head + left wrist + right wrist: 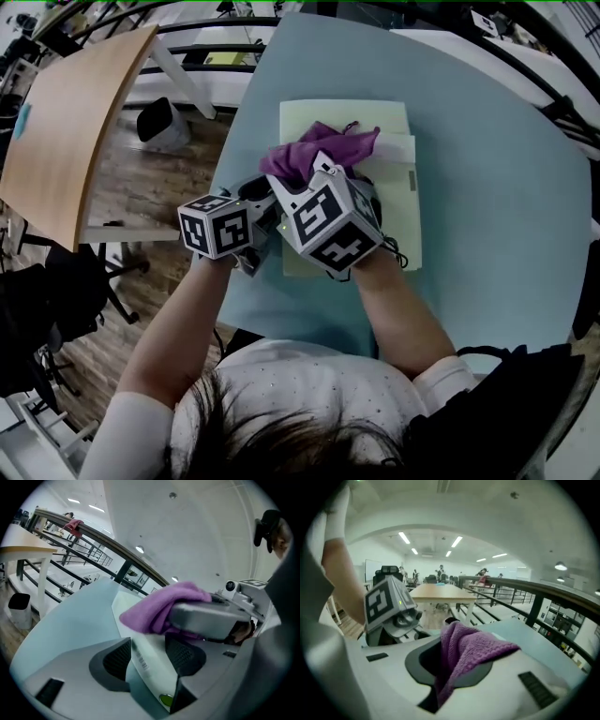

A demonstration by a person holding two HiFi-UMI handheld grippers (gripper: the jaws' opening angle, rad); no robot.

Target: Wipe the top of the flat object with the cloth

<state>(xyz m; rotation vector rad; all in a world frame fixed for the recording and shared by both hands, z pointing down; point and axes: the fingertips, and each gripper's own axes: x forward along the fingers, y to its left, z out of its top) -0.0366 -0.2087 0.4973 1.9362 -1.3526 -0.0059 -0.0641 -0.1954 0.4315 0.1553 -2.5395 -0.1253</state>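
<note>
The flat object (389,117), a pale green pad, lies on the light blue counter (487,216) just beyond the person's two hands. On its top surface sits the purple cloth (314,150), bunched up towards the pad's 10 o'clock corner.

The right gripper (323,183) comes in from 6 o'clock over the pad. In the right gripper view its fingers (424,660) are closed onto the cloth (471,651). A thick fold fills the gap between them, with a heap of it spilling out ahead and a tail hanging down between the pads.

The left gripper (267,211) sits at the pad's 9 o'clock edge, close beside the right gripper. In the left gripper view its fingers (117,658) stand well apart and grip nothing. The pad's edge (140,660), with a small printed bar code on it, runs through the gap between them. One finger is on the counter side (70,630) and the other is on the pad side. Whether they press down on the surfaces cannot be told.

The same view shows the right gripper (211,616) at about 2 o'clock, lying low over the pad with the cloth (159,606) bulging out from its tip.
</note>
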